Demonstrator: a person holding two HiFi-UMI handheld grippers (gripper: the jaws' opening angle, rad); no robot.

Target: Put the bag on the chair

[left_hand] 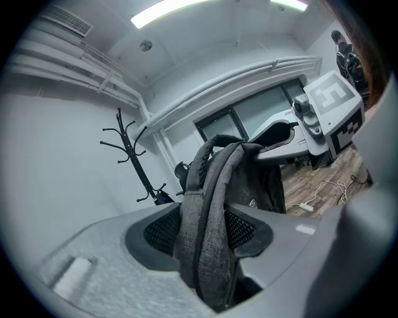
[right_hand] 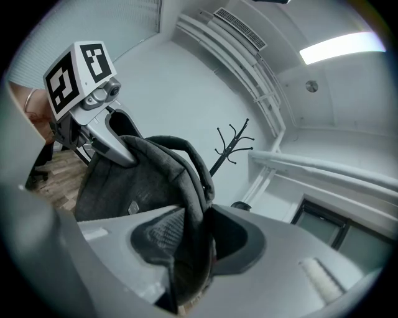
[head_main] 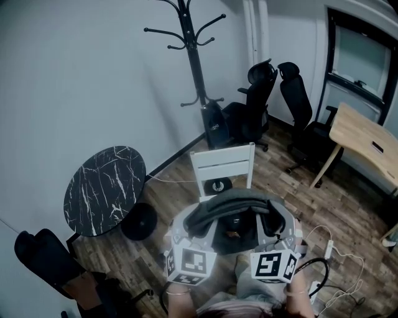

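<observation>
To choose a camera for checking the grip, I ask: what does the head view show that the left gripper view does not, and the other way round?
Only the head view: the white chair and the round marble table. Only the left gripper view: the left gripper's fingers pressed on a strap of the grey bag, and the ceiling lights. Both: the bag, the coat rack and the right gripper, which also holds the bag.
</observation>
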